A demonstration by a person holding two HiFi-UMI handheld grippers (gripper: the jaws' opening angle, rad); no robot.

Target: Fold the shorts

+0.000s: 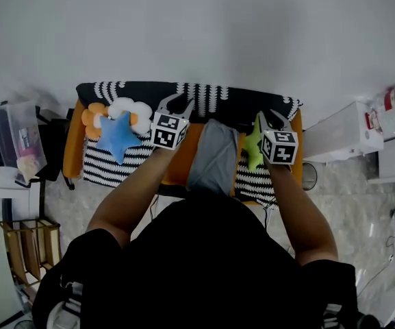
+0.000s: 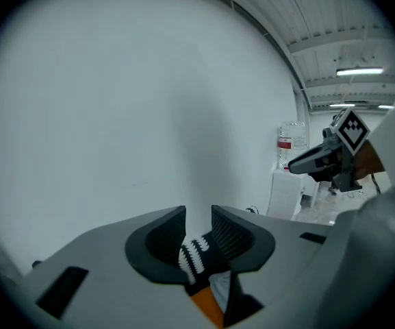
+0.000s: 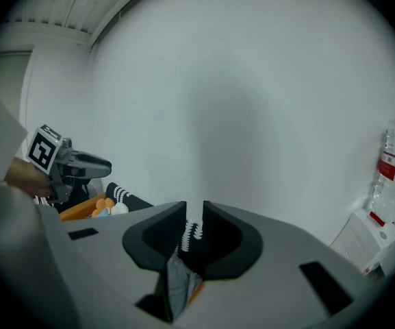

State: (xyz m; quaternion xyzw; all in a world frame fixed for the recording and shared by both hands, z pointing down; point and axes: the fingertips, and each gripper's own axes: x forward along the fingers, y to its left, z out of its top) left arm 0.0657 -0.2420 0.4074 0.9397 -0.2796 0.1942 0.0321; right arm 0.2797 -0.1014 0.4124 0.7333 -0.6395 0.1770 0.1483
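I hold both claws up over an orange sofa (image 1: 181,157), and neither has anything in it. My left claw (image 1: 177,105) stands partly open, a narrow slot between its ribbed pads, with only the white wall and the sofa's black-and-white striped cover (image 1: 204,94) showing through. My right claw (image 1: 274,120) is narrower, its pads close to each other but not touching, and the same striped cover shows in its gap.

The grey shorts (image 1: 214,155) lie on the sofa seat between my two claws, below them and nearer to my body than either set of tips. They are to the right of my left claw and to the left of my right one, and neither touches them. In each gripper view a bit of grey cloth shows low down, under the jaws, not gripped by them.

A blue star cushion (image 1: 118,136) lies just left of my left claw, and a green star cushion (image 1: 253,146) just beside my right claw, between it and the shorts.
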